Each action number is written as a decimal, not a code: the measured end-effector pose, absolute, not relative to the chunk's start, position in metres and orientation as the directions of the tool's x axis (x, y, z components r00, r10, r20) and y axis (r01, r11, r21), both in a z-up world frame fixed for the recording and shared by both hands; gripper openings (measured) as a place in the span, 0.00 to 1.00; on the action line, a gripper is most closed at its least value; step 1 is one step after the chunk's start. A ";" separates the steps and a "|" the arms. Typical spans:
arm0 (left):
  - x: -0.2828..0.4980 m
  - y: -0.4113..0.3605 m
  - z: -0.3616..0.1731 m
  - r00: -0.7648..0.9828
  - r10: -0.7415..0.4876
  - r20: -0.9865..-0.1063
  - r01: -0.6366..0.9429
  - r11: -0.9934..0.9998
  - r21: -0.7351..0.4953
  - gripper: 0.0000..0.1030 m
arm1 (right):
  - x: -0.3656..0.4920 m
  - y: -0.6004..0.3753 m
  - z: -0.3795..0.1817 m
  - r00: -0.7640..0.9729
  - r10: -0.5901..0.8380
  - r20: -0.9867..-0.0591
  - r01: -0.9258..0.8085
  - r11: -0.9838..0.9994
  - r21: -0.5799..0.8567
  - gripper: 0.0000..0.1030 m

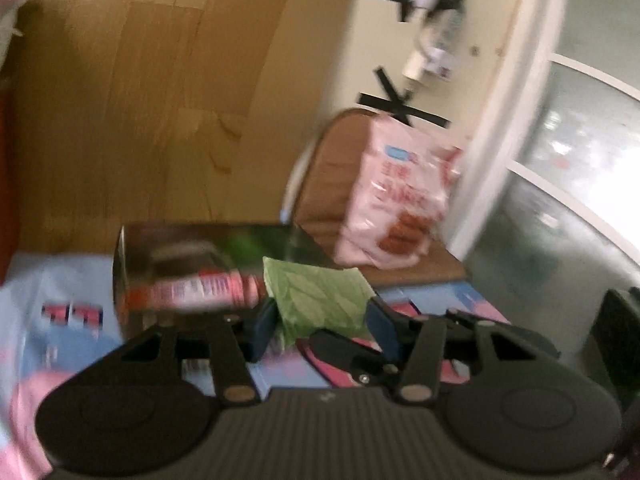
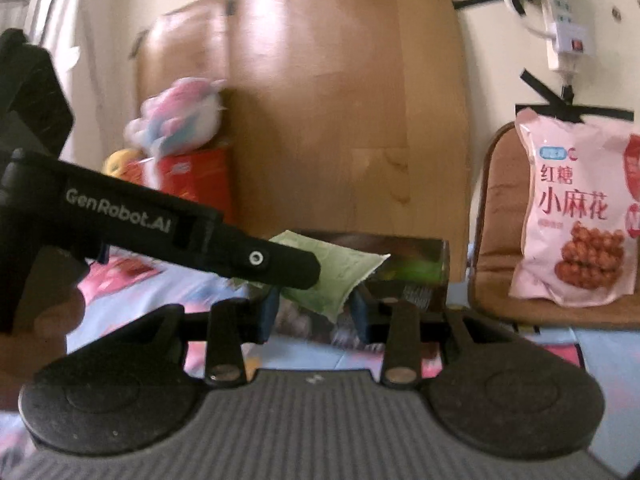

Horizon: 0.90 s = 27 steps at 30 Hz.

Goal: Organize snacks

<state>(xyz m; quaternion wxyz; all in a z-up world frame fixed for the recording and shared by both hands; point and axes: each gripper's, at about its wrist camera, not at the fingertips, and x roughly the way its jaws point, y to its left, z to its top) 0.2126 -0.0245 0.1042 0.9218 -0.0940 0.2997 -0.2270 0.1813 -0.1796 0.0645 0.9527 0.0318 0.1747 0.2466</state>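
Observation:
A small green leaf-printed snack packet (image 1: 320,300) sits between the blue pads of my left gripper (image 1: 320,320), which is shut on it. The same packet (image 2: 340,272) shows in the right wrist view, with my left gripper's black finger (image 2: 280,262) over it. My right gripper (image 2: 314,312) also stands around the packet's lower end; I cannot tell whether its pads press it. A dark snack box (image 1: 180,276) (image 2: 408,268) lies just behind the packet. A pink bag of fried twists (image 1: 400,200) (image 2: 580,216) leans upright on a brown cushioned seat (image 1: 332,184) (image 2: 500,240).
A patterned blue and pink cloth (image 1: 60,320) (image 2: 160,292) covers the surface below. A large cardboard sheet (image 2: 340,100) stands against the back wall. A plush toy (image 2: 180,116) sits on a red box (image 2: 196,176) at left. A power strip (image 2: 564,20) hangs on the wall.

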 end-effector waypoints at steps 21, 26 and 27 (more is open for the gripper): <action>0.135 -0.013 0.053 0.638 -0.546 -0.543 0.325 0.830 -0.454 0.54 | 0.155 -0.252 -0.007 0.703 0.465 -0.539 -0.280 0.877 0.390 0.44; 0.083 0.006 0.032 0.602 -0.565 -0.564 0.318 0.818 -0.479 0.54 | 0.101 -0.251 -0.005 0.680 0.514 -0.523 -0.312 0.848 0.428 0.43; 0.073 0.009 0.028 0.593 -0.571 -0.568 0.318 0.814 -0.486 0.55 | 0.088 -0.250 -0.006 0.675 0.528 -0.516 -0.311 0.837 0.451 0.43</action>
